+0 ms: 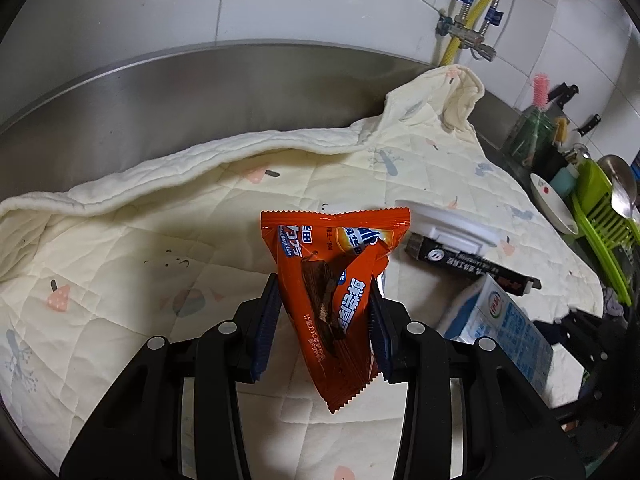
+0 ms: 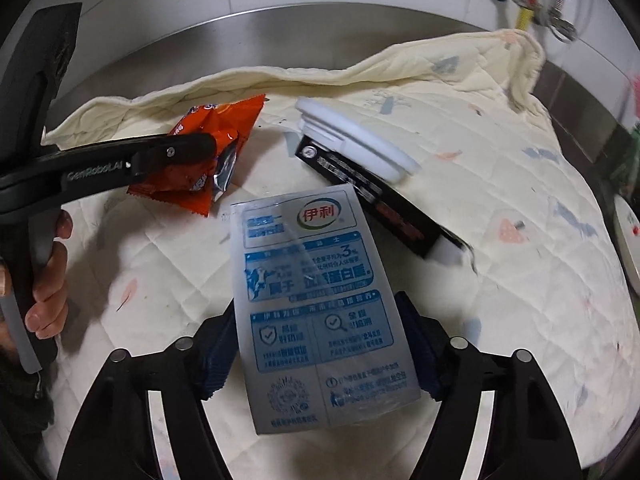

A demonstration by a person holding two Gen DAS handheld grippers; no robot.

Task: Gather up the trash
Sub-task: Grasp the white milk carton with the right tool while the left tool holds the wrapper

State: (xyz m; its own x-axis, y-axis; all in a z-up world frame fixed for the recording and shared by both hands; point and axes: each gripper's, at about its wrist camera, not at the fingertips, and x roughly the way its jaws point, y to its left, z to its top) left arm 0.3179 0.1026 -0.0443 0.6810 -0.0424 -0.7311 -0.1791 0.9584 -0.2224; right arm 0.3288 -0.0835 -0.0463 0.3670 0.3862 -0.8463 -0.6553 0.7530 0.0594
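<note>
My left gripper is shut on an orange snack wrapper and holds it above the quilted cloth. In the right wrist view the left gripper with the wrapper shows at the left. My right gripper is shut on a blue-and-white milk carton, which also shows in the left wrist view. A black box and a white round lid lie on the cloth behind the carton, the lid partly on the box.
A cream quilted cloth covers the steel counter, bunched along the back. At the right are a green dish rack, a bowl, knives and a bottle brush. Pipes run on the tiled wall.
</note>
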